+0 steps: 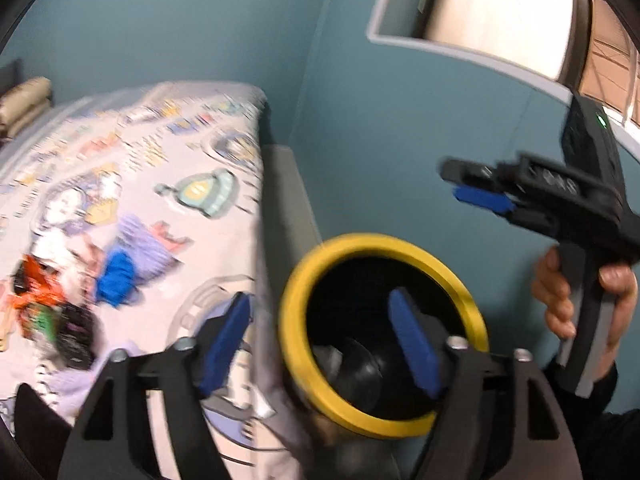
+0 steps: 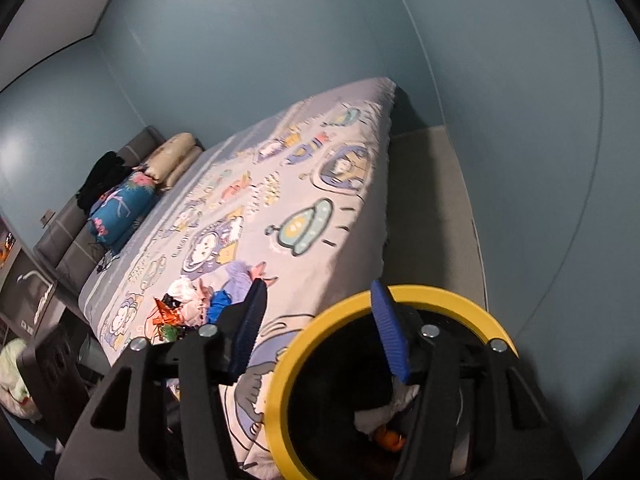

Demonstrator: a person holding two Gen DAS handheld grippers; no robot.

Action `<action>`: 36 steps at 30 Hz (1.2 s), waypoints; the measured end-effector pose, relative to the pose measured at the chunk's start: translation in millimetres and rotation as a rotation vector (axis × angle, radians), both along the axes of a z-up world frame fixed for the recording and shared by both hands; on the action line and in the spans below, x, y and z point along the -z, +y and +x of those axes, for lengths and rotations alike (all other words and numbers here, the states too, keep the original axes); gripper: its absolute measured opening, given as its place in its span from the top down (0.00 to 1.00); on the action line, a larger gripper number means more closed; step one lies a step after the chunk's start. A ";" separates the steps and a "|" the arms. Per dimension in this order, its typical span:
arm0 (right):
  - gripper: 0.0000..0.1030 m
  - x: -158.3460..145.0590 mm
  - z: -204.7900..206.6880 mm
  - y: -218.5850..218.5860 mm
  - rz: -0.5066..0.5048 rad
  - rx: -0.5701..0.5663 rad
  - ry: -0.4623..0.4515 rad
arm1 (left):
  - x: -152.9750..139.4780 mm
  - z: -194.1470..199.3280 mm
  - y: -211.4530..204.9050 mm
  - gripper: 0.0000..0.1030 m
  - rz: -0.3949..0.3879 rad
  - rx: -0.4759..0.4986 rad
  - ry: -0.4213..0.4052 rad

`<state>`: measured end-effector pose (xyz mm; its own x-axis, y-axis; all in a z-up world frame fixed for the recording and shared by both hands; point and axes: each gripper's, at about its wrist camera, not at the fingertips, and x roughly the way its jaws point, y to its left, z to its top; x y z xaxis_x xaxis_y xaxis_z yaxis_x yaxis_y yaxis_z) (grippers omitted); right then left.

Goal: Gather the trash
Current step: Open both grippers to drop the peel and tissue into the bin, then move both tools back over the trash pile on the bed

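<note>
A yellow-rimmed black bin (image 2: 384,380) stands beside the bed (image 2: 320,184). Both grippers, left (image 1: 320,344) and right (image 2: 320,332), hover with fingers spread, empty. Blurred litter (image 2: 184,308), perhaps wrappers, lies on the bedspread.

A bed (image 2: 320,184) with a cartoon spaceship-print sheet (image 2: 304,224) stands against teal walls (image 2: 240,60). At its head lie beige pillows (image 2: 176,156) and a blue floral cushion (image 2: 120,208); a window (image 1: 500,12) is set in the wall beside the bed.
</note>
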<state>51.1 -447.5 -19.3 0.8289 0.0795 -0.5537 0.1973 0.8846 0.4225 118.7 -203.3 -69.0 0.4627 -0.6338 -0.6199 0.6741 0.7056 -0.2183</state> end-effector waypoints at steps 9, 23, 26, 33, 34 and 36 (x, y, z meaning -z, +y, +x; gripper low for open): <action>0.25 -21.2 10.4 38.8 -0.054 -0.094 -0.107 | -18.9 26.2 63.2 0.08 -0.052 -0.212 -0.091; 0.16 -13.6 47.6 113.0 -0.135 -0.291 -0.160 | -11.6 84.7 157.2 0.08 0.021 -0.466 -0.090; 0.16 -1.7 59.1 130.3 -0.168 -0.325 -0.143 | -7.5 96.1 175.4 0.08 0.025 -0.506 -0.080; 0.16 37.9 91.4 179.8 -0.228 -0.433 -0.058 | 12.6 122.3 205.6 0.08 0.051 -0.577 -0.050; 0.16 43.3 93.3 186.0 -0.236 -0.447 -0.047 | 18.3 126.8 209.7 0.08 0.058 -0.585 -0.043; 0.16 54.1 99.4 197.7 -0.251 -0.473 -0.022 | 25.1 133.3 213.9 0.08 0.070 -0.591 -0.032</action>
